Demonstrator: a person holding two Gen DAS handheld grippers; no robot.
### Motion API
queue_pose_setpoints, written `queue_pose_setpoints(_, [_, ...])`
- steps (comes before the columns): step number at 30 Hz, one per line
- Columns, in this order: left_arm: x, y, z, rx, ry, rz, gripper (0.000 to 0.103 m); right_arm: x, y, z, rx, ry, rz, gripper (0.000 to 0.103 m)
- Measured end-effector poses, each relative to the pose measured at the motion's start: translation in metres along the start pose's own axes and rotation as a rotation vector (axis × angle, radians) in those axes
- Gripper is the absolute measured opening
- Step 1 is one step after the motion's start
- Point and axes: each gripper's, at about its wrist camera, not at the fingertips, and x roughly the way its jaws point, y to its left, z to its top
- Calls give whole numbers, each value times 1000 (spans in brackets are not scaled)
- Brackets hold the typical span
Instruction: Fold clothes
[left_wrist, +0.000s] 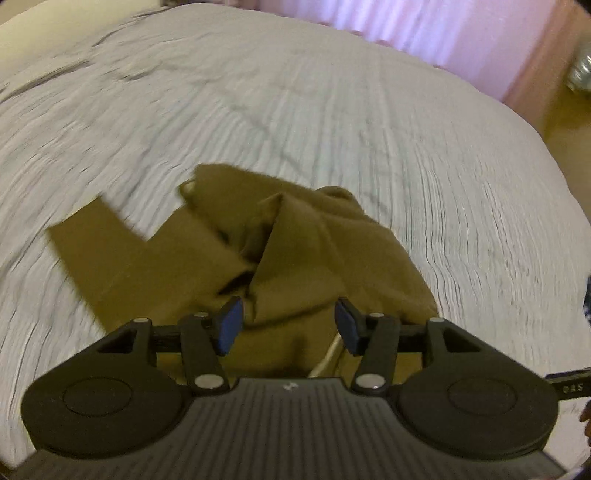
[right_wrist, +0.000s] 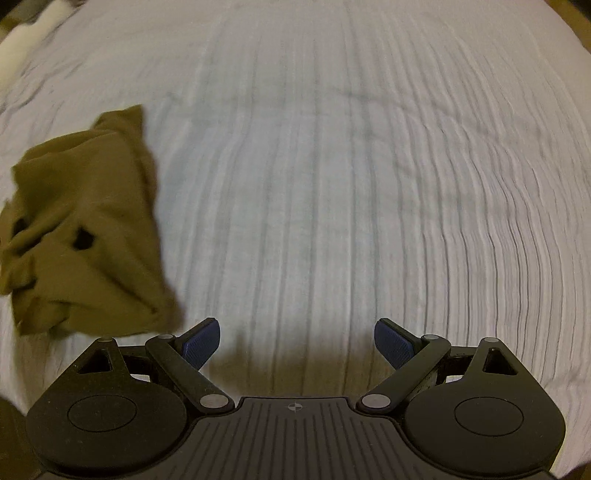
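An olive-brown garment (left_wrist: 295, 251) lies crumpled on a light grey ribbed bedspread (left_wrist: 369, 110). One flat part of it reaches out to the left. My left gripper (left_wrist: 289, 325) hovers over the garment's near part with its blue pads apart and nothing pressed between them. In the right wrist view the same garment (right_wrist: 85, 221) lies bunched at the left. My right gripper (right_wrist: 297, 345) stands open over bare bedspread (right_wrist: 332, 184), to the right of the cloth and not touching it.
The bedspread fills both views. A pink curtain (left_wrist: 424, 33) hangs beyond the bed's far edge, with a brown floor (left_wrist: 565, 122) at the right. A pale pillow (right_wrist: 26, 40) shows at the top left of the right wrist view.
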Motion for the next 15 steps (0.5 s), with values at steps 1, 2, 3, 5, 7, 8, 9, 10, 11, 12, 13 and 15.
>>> queue_pose_setpoints(1, [12,0,3,22,7,-1,54,3,-3,-3,23,2,-1,93])
queue_pose_setpoints(2, [23,1,5,37,24,-6,53,7,-5,-6,41,9,-4,93])
queue_pose_setpoints(3, [34,4,4,42,53,-18,51,11,-6,-9,59,16,-7,93])
queue_pose_setpoints(5, [54,9,1,48,108,-51,29,17,-8,-14,83,28,-17,93])
queue_pose_setpoints(7, [60,18,-8,27,137,-111,4,22,-7,-18,99,35,-25,93])
queue_pose_setpoints(8, [53,23,-13,4,119,-133,4,23,-6,-19,103,37,-28,93])
queue_pose_setpoints(9, [43,30,-19,-19,96,-154,4,24,-4,-20,102,37,-29,93])
queue_pose_setpoints(10, [32,36,-25,-42,73,-174,4,25,-2,-19,94,37,-30,93])
queue_pose_setpoints(11, [19,44,-32,-68,52,-189,4,26,1,-18,86,36,-31,93])
queue_pose_setpoints(12, [2,55,-42,-100,38,-191,4,26,4,-17,78,35,-32,93])
queue_pose_setpoints(13, [-18,71,-54,-133,33,-167,4,27,7,-16,67,32,-34,93])
queue_pose_setpoints(15, [-58,104,-80,-189,35,-63,4,27,12,-11,43,22,-34,93])
